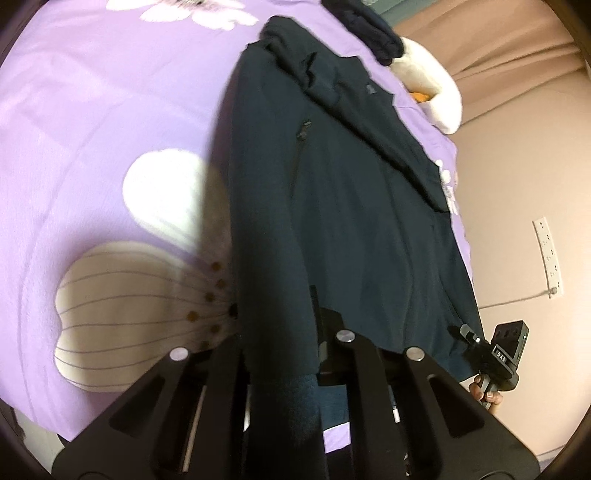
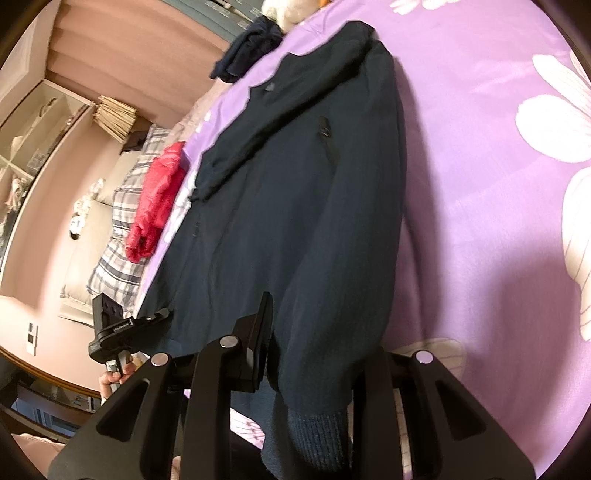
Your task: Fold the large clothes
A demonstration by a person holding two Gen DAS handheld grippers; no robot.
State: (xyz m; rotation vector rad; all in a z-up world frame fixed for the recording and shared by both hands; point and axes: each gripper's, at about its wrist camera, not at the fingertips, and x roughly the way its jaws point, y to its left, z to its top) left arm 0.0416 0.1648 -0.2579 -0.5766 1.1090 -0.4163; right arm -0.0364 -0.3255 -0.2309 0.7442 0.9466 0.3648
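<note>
Dark jacket (image 1: 332,206) stretches ahead of jaws across purple bed (image 1: 92,110), sleeves already folded in. Left gripper (image 1: 284,362) and right gripper (image 2: 314,354) both clamp hem; lengthwise fold remains.

hidden: left gripper (image 1: 284,354) fingers under jacket (image 1: 332,206) hem | cut off: plush toy (image 2: 291,9)

A dark navy jacket (image 1: 343,206) lies spread lengthwise on the purple flowered bed cover (image 1: 92,122), near its edge. One sleeve is folded diagonally across the chest, beside a zipped pocket. Its ribbed hem is lifted off the cover at the near end.
</note>
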